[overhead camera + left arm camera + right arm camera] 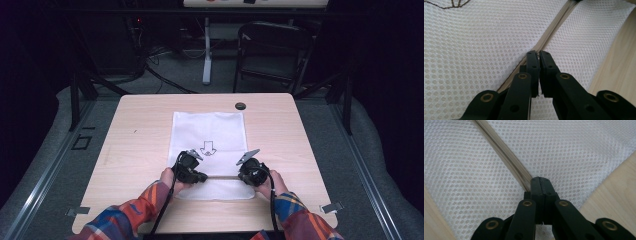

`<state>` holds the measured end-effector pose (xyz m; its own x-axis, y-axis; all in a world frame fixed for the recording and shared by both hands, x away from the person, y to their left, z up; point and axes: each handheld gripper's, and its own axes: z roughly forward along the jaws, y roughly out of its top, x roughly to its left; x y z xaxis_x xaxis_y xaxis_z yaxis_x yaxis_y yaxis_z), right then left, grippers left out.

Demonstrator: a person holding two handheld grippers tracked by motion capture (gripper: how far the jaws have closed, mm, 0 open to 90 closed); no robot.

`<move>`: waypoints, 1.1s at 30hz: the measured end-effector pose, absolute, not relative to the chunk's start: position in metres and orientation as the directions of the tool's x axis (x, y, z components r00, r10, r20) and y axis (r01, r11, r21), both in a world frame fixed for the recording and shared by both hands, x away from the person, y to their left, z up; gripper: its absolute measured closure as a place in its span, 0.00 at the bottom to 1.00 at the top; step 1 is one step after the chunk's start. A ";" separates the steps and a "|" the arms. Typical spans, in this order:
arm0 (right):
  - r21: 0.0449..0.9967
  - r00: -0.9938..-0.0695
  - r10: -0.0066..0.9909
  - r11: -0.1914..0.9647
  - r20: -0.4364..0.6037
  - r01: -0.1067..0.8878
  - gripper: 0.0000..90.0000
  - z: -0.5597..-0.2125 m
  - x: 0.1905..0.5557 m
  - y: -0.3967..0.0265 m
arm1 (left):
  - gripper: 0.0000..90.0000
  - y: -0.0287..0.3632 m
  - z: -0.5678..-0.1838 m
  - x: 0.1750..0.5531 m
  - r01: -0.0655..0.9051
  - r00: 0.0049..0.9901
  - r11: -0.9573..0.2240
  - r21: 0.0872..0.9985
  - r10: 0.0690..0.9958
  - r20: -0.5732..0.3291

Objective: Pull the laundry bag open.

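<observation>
**Both grippers closed at the zipper of a white mesh bag**

White mesh bag (pixel 209 150) lies flat on the light wood table (pixel 135 145), long side running away from the person, near end close to the table's front edge; a dark arrow-like print (pixel 207 148) sits mid-bag; beige zipper (pixel 222 177) runs across the bag near its front end.

Left gripper (pixel 200 176) sits on the zipper's left part, held by the left hand (pixel 170 179); in the left gripper view its tip (pixel 538 55) rests on the zipper line (pixel 554 27), jaws pressed nearly together with a thin slit between; cannot tell if zipper or mesh is pinched there.

Right gripper (pixel 242 176) sits on the zipper's right part, held by the right hand (pixel 275 184); in the right gripper view its tip (pixel 540 180) meets the zipper (pixel 501 152), jaws pressed fully together; what is caught between them is hidden.

Plaid sleeves (pixel 132 212) come in from the bottom; small black round cap (pixel 240 106) at the table's far edge, well apart from the bag; dark chair (pixel 272 50) beyond the table.
</observation>
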<state>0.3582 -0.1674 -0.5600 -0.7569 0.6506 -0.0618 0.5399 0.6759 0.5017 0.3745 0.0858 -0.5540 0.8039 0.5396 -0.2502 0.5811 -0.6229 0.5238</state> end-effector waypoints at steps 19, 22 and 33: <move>0.497 -0.756 0.653 0.675 -0.056 0.546 1.00 -0.559 0.359 -0.169 | 0.97 0.120 -0.548 0.370 0.607 0.778 -0.595 0.527 0.578 -0.245; 0.493 -0.755 0.653 0.677 -0.059 0.547 1.00 -0.559 0.359 -0.169 | 0.97 0.126 -0.547 0.370 0.613 0.773 -0.590 0.525 0.586 -0.243; 0.495 -0.750 0.659 0.671 -0.055 0.553 1.00 -0.559 0.359 -0.169 | 0.97 0.159 -0.542 0.367 0.646 0.739 -0.565 0.514 0.630 -0.237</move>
